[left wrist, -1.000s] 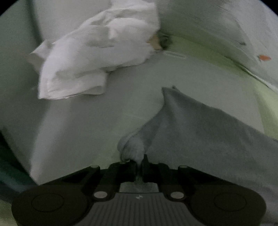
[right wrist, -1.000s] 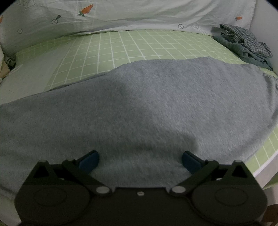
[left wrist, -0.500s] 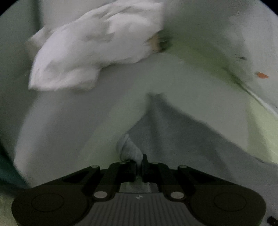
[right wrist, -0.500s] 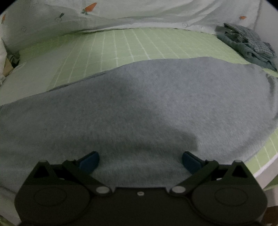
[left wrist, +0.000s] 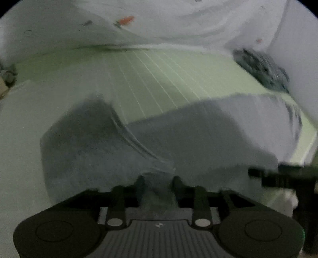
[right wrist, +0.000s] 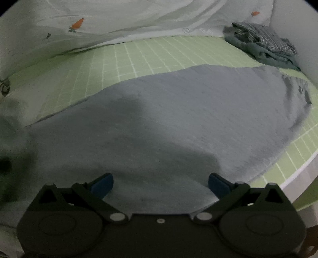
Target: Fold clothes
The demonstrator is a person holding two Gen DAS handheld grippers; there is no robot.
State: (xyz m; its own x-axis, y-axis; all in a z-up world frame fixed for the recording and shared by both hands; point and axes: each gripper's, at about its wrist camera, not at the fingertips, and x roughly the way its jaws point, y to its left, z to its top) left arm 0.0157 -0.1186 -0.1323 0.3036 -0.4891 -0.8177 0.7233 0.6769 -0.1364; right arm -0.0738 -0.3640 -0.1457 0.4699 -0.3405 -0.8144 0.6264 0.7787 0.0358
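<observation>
A grey garment [right wrist: 178, 111] lies spread on the bed. In the left wrist view its left part [left wrist: 79, 135] is folded over onto the rest [left wrist: 198, 135], with a seam running diagonally between them. My left gripper [left wrist: 158, 183] sits low over the fold; its jaws are opening and a bit of grey cloth lies loose between the fingers [left wrist: 140, 184]. My right gripper [right wrist: 160, 185] stands wide open above the garment's near edge, blue pads [right wrist: 103, 185] apart with only flat cloth beneath. The left view is blurred.
The green checked sheet [right wrist: 129, 59] runs behind the garment. A white quilt with carrot prints [right wrist: 119, 17] is bunched at the back. Folded clothes [right wrist: 264, 45] are stacked at the far right. The bed's edge [right wrist: 298, 172] curves along the right.
My left gripper swung right across the bed carrying the grey corner, then its jaws parted. The white crumpled pile left its view. The right gripper shifted slightly over the garment.
</observation>
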